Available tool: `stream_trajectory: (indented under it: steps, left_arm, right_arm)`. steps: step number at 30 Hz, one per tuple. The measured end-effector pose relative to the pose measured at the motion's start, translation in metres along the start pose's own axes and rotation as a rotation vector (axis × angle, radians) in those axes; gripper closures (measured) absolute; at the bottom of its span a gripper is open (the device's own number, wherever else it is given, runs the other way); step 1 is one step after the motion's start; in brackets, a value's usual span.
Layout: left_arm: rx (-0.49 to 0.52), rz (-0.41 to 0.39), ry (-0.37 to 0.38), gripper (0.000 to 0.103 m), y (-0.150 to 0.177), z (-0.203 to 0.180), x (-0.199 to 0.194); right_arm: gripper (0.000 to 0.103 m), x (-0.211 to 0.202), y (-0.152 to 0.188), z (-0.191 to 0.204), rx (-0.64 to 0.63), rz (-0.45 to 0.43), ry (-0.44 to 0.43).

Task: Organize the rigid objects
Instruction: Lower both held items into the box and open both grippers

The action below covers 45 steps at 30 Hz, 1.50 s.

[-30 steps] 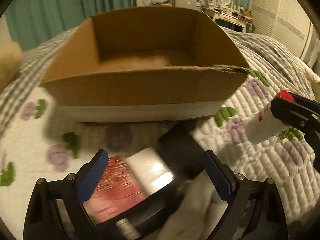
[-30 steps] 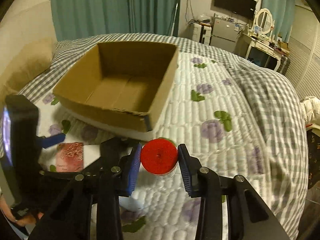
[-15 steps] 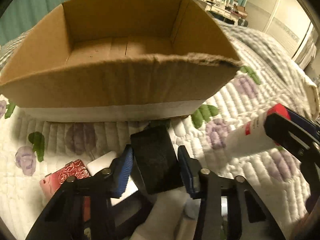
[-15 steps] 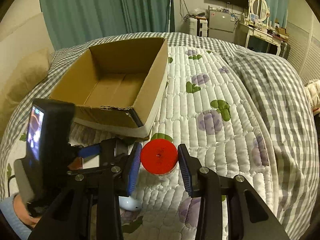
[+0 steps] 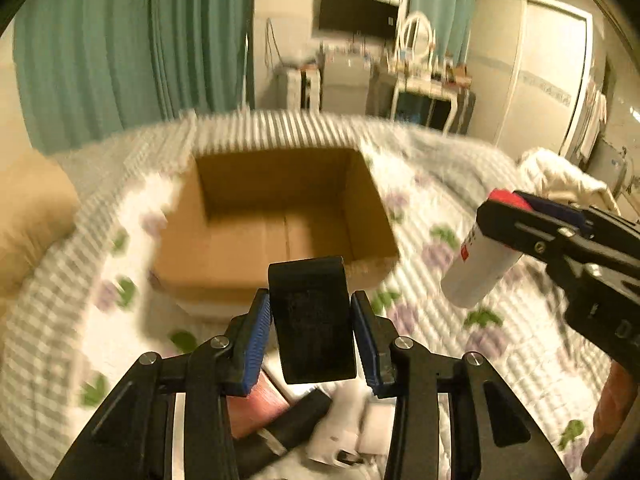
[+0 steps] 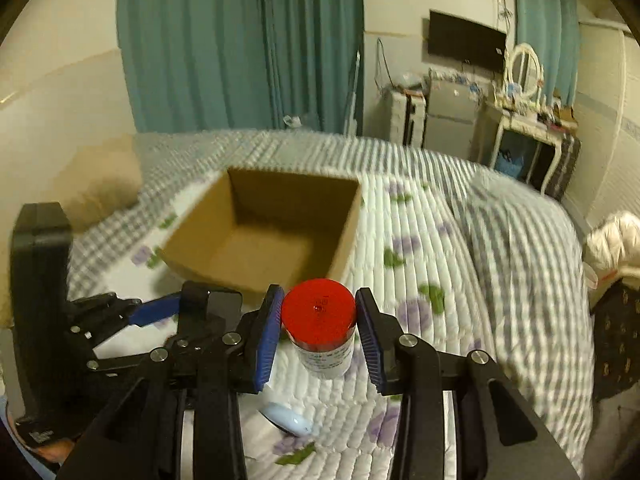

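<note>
Blue pads of the left gripper point(image 5: 312, 332) are clamped on a black block point(image 5: 312, 320), held upright and clear of the quilt, most likely so it can travel over the box wall. Beneath it, near the bottom edge, a reddish packet point(image 5: 256, 404) and white items point(image 5: 340, 428) lie waiting on the quilt point(image 5: 472, 320). To the right, the right gripper point(image 6: 318, 328) is closed on a white bottle point(image 6: 326, 354) just under its red cap point(image 6: 318, 308), so the body hangs free below the pads. Farther off, the open cardboard box point(image 5: 224, 256) sits on the bed with nothing visible inside, probably the destination for both. Beyond it hang teal curtains point(image 5: 120, 48).
</note>
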<state>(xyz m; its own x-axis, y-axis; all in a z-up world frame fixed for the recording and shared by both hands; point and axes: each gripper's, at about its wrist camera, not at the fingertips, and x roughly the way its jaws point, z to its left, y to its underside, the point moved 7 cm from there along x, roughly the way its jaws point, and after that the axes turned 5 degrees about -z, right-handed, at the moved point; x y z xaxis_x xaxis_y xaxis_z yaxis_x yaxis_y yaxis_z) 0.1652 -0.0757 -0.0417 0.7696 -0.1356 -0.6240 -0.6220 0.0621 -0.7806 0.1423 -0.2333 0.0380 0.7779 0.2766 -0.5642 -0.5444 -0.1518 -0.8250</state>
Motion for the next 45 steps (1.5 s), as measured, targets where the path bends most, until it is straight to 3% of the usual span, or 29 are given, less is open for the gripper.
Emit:
stream_trajectory:
  steps: [7, 12, 18, 25, 26, 29, 36, 37, 38, 39, 41, 45]
  left_arm:
    - [0.034, -0.118, -0.067, 0.063, -0.063, 0.034, -0.013]
    - [0.015, -0.064, -0.094, 0.063, -0.068, 0.059, 0.032]
    - [-0.003, 0.027, -0.071, 0.063, -0.045, 0.071, 0.084]
    - [0.008, 0.056, -0.075, 0.062, -0.031, 0.072, 0.116]
    - [0.011, 0.045, -0.077, 0.061, -0.031, 0.072, 0.117]
    - [0.023, 0.001, -0.100, 0.042, -0.036, 0.074, 0.115]
    - [-0.021, 0.013, -0.098, 0.041, -0.040, 0.085, 0.108]
    - [-0.026, 0.010, -0.097, 0.041, -0.039, 0.086, 0.103]
    - [-0.028, 0.009, -0.096, 0.040, -0.038, 0.087, 0.098]
    - [-0.031, 0.008, -0.095, 0.033, -0.037, 0.087, 0.092]
    - [-0.032, 0.003, -0.091, 0.022, -0.034, 0.086, 0.081]
    - [-0.029, 0.000, -0.088, 0.016, -0.025, 0.087, 0.049]
  right_arm:
    - [0.067, 0.001, -0.062, 0.028, -0.039, -0.069, -0.033]
    - [0.067, 0.031, -0.081, 0.038, -0.056, -0.061, -0.020]
    - [0.067, 0.082, -0.066, 0.037, -0.035, 0.010, -0.025]
    - [0.067, 0.127, -0.038, 0.027, -0.010, 0.083, -0.036]
    - [0.067, 0.131, -0.037, 0.026, -0.012, 0.089, -0.037]
    - [0.067, 0.138, -0.037, 0.023, -0.014, 0.091, -0.036]
    - [0.067, 0.144, -0.046, 0.015, 0.018, 0.075, -0.038]
    - [0.057, 0.145, -0.047, 0.013, 0.026, 0.077, -0.036]
    - [0.035, 0.144, -0.048, 0.010, 0.036, 0.075, -0.028]
    - [0.030, 0.139, -0.049, 0.007, 0.051, 0.061, -0.010]
    - [0.029, 0.126, -0.052, 0.002, 0.075, 0.042, -0.008]
    - [0.029, 0.094, -0.053, -0.003, 0.072, 0.046, 0.008]
